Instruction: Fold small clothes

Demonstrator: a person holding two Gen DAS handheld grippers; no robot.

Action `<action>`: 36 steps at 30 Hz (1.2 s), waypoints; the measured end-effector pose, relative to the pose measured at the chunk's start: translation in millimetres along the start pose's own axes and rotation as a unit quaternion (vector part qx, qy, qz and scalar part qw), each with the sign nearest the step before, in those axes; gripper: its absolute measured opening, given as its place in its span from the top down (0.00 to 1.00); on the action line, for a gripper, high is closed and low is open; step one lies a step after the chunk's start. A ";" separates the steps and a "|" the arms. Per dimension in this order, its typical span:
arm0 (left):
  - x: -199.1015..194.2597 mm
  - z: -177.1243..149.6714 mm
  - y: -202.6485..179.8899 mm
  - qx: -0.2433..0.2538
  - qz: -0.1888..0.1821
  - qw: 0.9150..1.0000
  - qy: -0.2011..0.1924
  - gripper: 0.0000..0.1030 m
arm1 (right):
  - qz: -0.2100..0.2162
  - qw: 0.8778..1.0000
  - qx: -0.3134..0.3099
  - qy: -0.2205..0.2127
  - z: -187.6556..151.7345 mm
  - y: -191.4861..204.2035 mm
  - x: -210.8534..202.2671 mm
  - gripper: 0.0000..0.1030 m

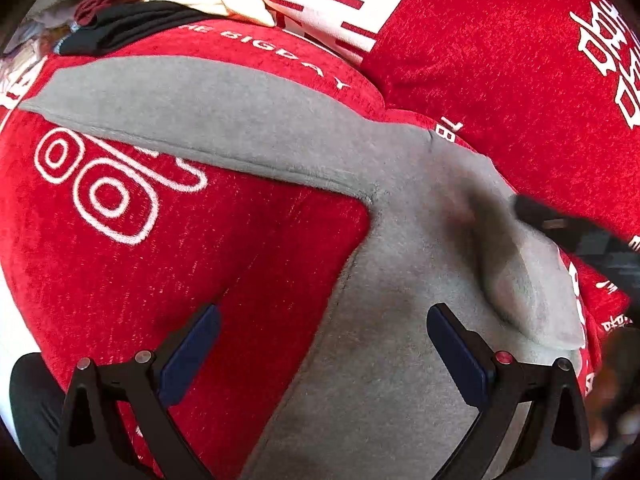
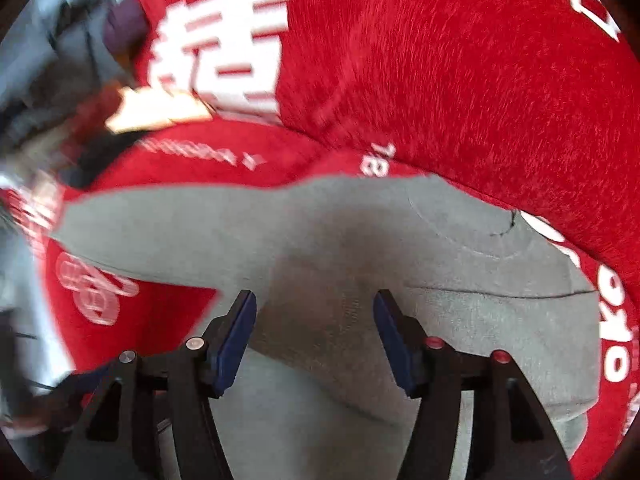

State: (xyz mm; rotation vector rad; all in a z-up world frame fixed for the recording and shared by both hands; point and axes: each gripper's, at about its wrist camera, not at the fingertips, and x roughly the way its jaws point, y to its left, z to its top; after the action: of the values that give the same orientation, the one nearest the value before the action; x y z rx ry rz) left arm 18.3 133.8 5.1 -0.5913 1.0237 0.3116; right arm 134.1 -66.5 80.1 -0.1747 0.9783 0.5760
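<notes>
A grey top (image 1: 280, 128) lies spread on a red cover (image 1: 200, 248) printed with white letters. In the left wrist view one sleeve runs out toward the cover's far left edge, and the body comes down toward the near edge. On the right side of the body a flap (image 1: 532, 280) is turned over and stands up in a loose ridge. That suggests folding has only begun: the sleeve is still out flat and no neat packet has formed.

The left gripper (image 1: 324, 344) hangs over the body's left hem with its jaws wide apart and nothing between them; one blue pad is over bare cover, the other over grey cloth. The right gripper (image 2: 314, 332) also has its jaws apart, hovering over the middle of the top and clamping nothing. Its view is blurred.

At the cover's far left corner sits a pile (image 1: 132, 12) of dark, maroon and cream clothes, well apart from the top. A red cushion (image 1: 500, 80) rises along the far right, close behind the shoulder, so room there is tight. The bare cover left of the body, under the sleeve, gives open space for bringing the sleeve in.
</notes>
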 end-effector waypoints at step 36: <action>70.4 -13.2 -193.3 0.238 0.066 0.969 0.016 0.00 | -0.141 0.980 0.137 0.012 -102.1 -194.8 -20.2 0.21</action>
State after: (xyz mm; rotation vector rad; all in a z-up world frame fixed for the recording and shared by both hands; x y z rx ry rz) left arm 141.7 -31.2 -0.4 -0.0933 1.1227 0.1628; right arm 154.9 -277.3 17.6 -0.0733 1.0251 0.1770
